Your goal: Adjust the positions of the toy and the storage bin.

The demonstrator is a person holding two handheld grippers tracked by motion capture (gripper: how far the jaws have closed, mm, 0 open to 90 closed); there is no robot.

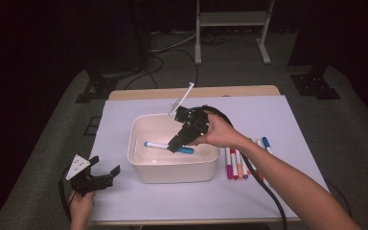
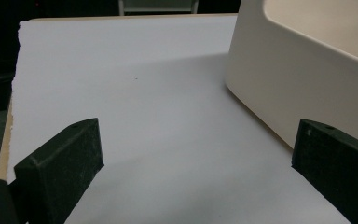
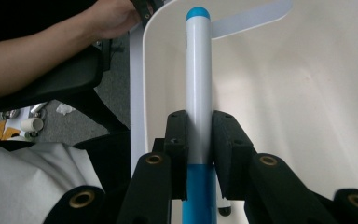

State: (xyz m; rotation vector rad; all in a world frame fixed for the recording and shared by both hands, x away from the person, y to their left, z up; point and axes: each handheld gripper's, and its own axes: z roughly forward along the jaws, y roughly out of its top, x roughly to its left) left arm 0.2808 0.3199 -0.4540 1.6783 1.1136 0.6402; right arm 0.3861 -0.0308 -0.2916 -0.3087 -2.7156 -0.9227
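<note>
A white bin [image 1: 146, 170] stands mid-table on the pale sheet. Inside it is a white marker with blue ends [image 1: 159, 145], lying across the bin. My right gripper [image 1: 176, 143] reaches down into the bin from the right and is shut on the marker near its blue cap end. In the right gripper view the marker [image 3: 198, 84] runs straight out between the closed jaws of my right gripper [image 3: 199, 135], with the bin wall [image 3: 284, 93] behind. My left gripper [image 1: 106, 173] rests open at the table's front left, empty. In its own view my left gripper [image 2: 196, 158] has the bin [image 2: 298, 84] just to its right.
Several coloured markers [image 1: 242, 164] lie side by side on the sheet right of the bin. The pale sheet [image 1: 124, 115] covers most of the tabletop. A black cable [image 1: 263, 187] trails along the right forearm. A white stand's legs [image 1: 232, 28] are beyond the far edge.
</note>
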